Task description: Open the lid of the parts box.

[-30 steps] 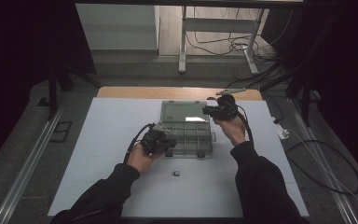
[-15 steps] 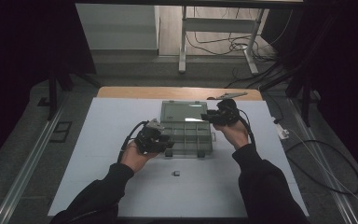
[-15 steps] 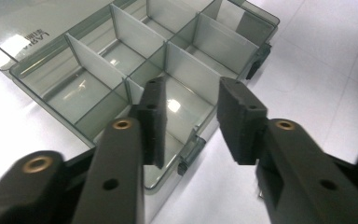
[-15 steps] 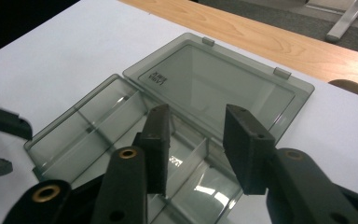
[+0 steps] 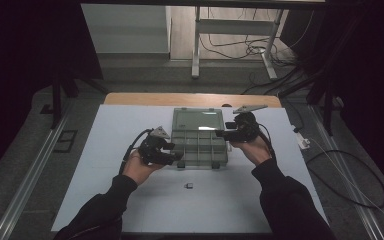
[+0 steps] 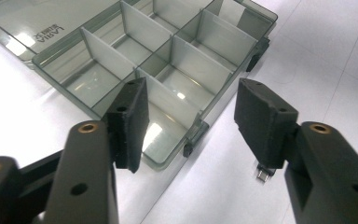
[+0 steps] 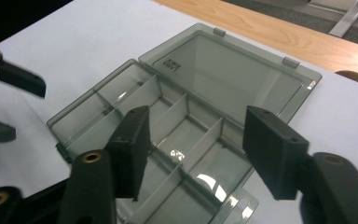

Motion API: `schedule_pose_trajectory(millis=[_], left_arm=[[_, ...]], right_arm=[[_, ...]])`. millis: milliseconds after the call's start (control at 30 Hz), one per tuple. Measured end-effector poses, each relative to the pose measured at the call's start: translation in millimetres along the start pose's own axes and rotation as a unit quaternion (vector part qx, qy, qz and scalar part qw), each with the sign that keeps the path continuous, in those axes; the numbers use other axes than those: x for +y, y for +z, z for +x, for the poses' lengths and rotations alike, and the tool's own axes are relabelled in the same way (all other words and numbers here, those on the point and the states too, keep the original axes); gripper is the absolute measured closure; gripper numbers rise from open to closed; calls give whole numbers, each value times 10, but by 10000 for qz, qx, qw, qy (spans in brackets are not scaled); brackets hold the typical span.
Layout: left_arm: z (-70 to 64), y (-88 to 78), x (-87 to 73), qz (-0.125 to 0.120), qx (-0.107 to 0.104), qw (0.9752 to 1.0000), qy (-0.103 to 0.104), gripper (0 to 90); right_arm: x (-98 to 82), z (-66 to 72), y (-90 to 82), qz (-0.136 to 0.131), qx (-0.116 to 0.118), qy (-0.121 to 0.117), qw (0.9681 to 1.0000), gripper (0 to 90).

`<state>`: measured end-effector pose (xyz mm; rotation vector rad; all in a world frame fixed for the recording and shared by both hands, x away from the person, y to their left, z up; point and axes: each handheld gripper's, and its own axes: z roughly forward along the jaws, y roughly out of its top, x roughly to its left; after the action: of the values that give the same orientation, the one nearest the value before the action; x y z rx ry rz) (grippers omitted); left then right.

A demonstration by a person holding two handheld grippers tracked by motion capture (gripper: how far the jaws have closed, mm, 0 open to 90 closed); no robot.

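A clear grey compartment box [image 5: 200,147] lies open on the white mat, its lid [image 5: 198,120] flat behind it; the compartments I can see hold nothing. My left gripper [image 5: 177,159] hovers at the box's near left corner. Its jaws have just been opening, and in the left gripper view [image 6: 189,126] they stand open with nothing between them. My right gripper [image 5: 220,134] is at the box's right side. Its jaws [image 7: 196,149] have also just been opening and stand open over the compartments [image 7: 177,135] with nothing between them. A small dark metal part [image 5: 188,185] lies on the mat in front of the box.
The white mat [image 5: 105,150] covers the table, with a wooden strip [image 5: 190,99] along the far edge and a round hole [image 7: 349,77] in it. A white plug [image 5: 302,142] and cables lie off the right side. The left gripper's jaws [image 7: 14,77] show in the right gripper view.
My right gripper has drawn back toward the near side along the box's right edge. The left gripper has edged slightly left. The box has stayed in place.
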<state>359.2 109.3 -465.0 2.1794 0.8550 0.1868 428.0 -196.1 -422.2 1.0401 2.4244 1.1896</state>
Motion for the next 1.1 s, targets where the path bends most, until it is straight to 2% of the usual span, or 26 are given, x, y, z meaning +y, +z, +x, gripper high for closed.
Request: schedule_pose_trajectory(millis=[167, 500, 767, 933, 1100], left_arm=[[31, -65, -39, -48, 61, 10000, -47, 340], [35, -137, -86, -94, 19, 9997, -238, 153], [-7, -220, -118, -205, -85, 9992, -319, 73], [-43, -272, -175, -152, -52, 9994, -307, 50], [-71, -361, -231, -230, -41, 9992, -327, 27]], right_arm=[[-40, 80, -47, 78, -49, -103, 9999, 311], [-145, 152, -155, 168, 148, 4, 9997, 234], [-235, 189, -243, 180, 268, 44, 9995, 180], [-303, 225, -309, 186, 382, 73, 9991, 147], [-377, 262, -376, 198, 471, 52, 9987, 106]])
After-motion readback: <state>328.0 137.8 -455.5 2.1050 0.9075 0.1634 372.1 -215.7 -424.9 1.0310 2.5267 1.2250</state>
